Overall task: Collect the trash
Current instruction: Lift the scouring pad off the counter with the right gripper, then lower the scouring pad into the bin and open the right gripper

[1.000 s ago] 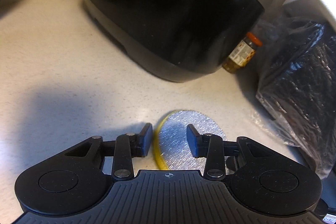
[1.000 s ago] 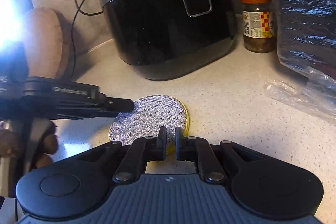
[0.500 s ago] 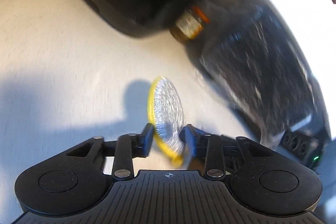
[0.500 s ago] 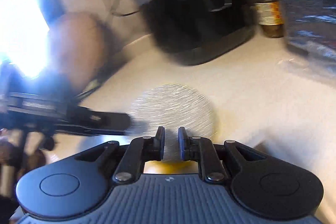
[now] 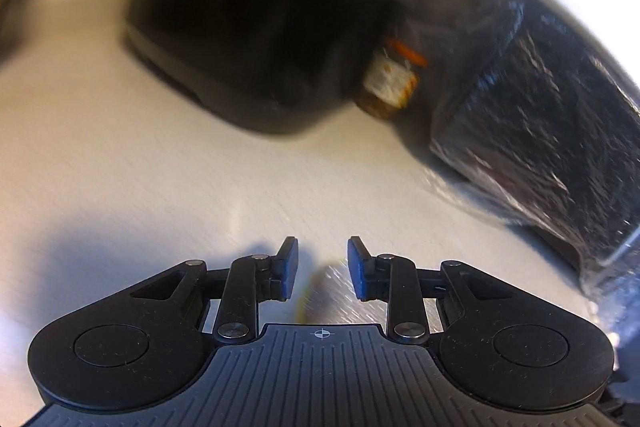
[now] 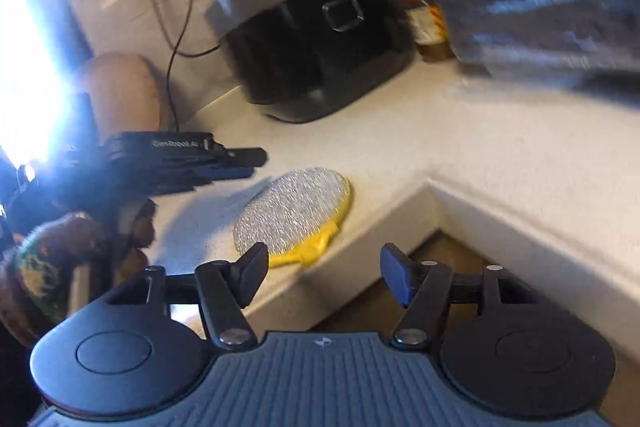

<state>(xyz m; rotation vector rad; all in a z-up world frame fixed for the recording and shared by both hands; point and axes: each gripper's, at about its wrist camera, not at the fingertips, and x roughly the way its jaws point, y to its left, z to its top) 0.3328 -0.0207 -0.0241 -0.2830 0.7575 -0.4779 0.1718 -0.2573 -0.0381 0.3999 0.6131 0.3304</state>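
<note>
White speckled stone countertop (image 6: 500, 131) carries one black round cooker with a grey lid (image 6: 316, 43), one dark crinkled plastic bag (image 5: 552, 131), one orange-lidded glass jar (image 5: 390, 85) with an unreadable label, and one round silver scouring pad with a yellow edge (image 6: 294, 213) lying flat near the counter's edge. The left gripper (image 5: 323, 269), marked "GenRobot.AI", is spread above the pad, not pinching it. The right gripper (image 6: 324, 275) is opening, empty.

left wrist: low over the worktop (image 5: 120, 147), looking forward and down, close to the rice cooker (image 5: 256, 27) | right wrist: off the worktop's front edge, farther back, facing the wall | shared: rice cooker, jar (image 6: 430, 27), round scouring pad (image 6: 292, 211), black bag (image 5: 540, 147)
</note>
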